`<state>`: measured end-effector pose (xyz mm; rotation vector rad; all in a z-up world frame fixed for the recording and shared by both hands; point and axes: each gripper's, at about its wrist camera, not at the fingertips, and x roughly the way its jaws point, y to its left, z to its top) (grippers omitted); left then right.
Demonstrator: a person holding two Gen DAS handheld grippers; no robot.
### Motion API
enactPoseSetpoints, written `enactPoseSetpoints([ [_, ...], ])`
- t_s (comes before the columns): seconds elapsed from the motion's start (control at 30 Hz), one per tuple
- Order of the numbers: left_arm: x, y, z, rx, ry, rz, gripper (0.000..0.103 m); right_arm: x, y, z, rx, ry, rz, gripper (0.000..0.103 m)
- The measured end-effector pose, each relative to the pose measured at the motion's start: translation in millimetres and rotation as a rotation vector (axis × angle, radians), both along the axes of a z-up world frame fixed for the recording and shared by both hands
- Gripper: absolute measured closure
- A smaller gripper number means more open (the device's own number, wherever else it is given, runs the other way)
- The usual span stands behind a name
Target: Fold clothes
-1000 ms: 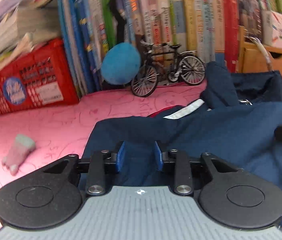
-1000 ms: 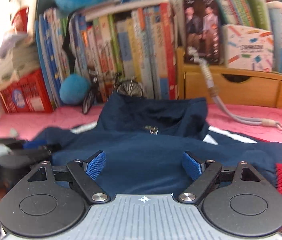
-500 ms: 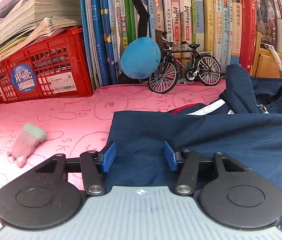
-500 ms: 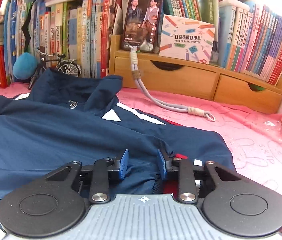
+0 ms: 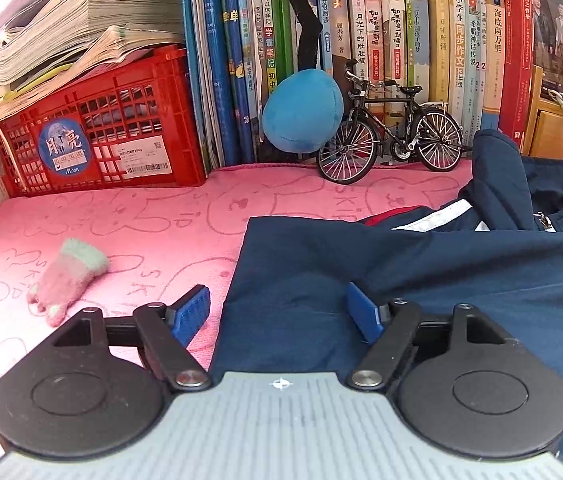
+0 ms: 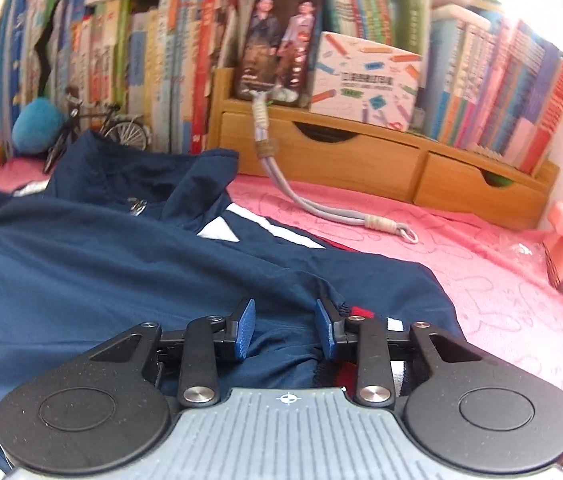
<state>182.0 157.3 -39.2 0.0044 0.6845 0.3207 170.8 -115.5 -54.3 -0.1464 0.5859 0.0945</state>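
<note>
From the left, a pink glove lies alone on the pink table, well clear of the work. The navy jacket is spread flat across the table, its long axis running left to right between the two hands, collar toward the books at the back.

The left tool sits at the jacket's left edge. Its jaws have just been opening and now stand wide: one pad is over bare pink cloth, the other over navy fabric, with the edge between them but nothing pinched.

Over on the right, the right tool is at the striped cuff and hem end. Its jaws have just been closing and are now narrow, with a ridge of navy fabric bunched between the pads; I judge them to be gripping it, though the contact itself is hard to see.

So the right hand has the better purchase. A fold from that end would travel leftward, along the jacket's length, toward the free left tool.
</note>
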Motion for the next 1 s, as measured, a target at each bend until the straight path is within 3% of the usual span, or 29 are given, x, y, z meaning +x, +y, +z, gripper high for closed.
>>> enactPoseSetpoints([
  [0.13, 0, 1, 0, -0.006, 0.001, 0.007, 0.022, -13, 3, 7, 0.052, -0.016, -0.078, 0.068],
  [0.17, 0, 1, 0, -0.005, 0.001, 0.007, 0.022, -19, 9, 11, 0.055, -0.021, -0.075, 0.061],
  [0.2, 0, 1, 0, -0.004, 0.001, 0.007, 0.022, -26, 17, 16, 0.066, -0.025, -0.046, 0.053],
  [0.3, 0, 0, 0, 0.001, 0.001, 0.007, 0.022, -44, 50, 32, 0.107, -0.024, 0.104, 0.046],
  [0.43, 1, -1, 0, 0.005, 0.001, 0.007, 0.022, -47, 106, 36, 0.196, 0.086, 0.313, 0.041],
  [0.6, 2, 5, -1, -0.041, 0.000, 0.014, 0.020, -48, 139, 19, 0.141, 0.141, 0.355, 0.039],
  [0.7, 2, 12, -2, -0.092, -0.003, 0.018, 0.018, -48, 117, 14, 0.096, 0.137, 0.295, 0.036],
  [0.83, 2, 11, -2, -0.090, -0.003, 0.020, 0.018, -51, 59, 11, 0.107, 0.122, 0.170, 0.030],
  [0.87, 2, 12, -2, -0.095, -0.003, 0.018, 0.018, -53, 42, 11, 0.115, 0.120, 0.125, 0.032],
  [0.97, 3, 13, -2, -0.107, -0.004, 0.014, 0.016, -58, 3, 8, 0.182, 0.111, 0.097, 0.058],
  [1.0, 3, 13, -2, -0.110, -0.004, 0.012, 0.015, -60, -9, 7, 0.207, 0.108, 0.093, 0.062],
])
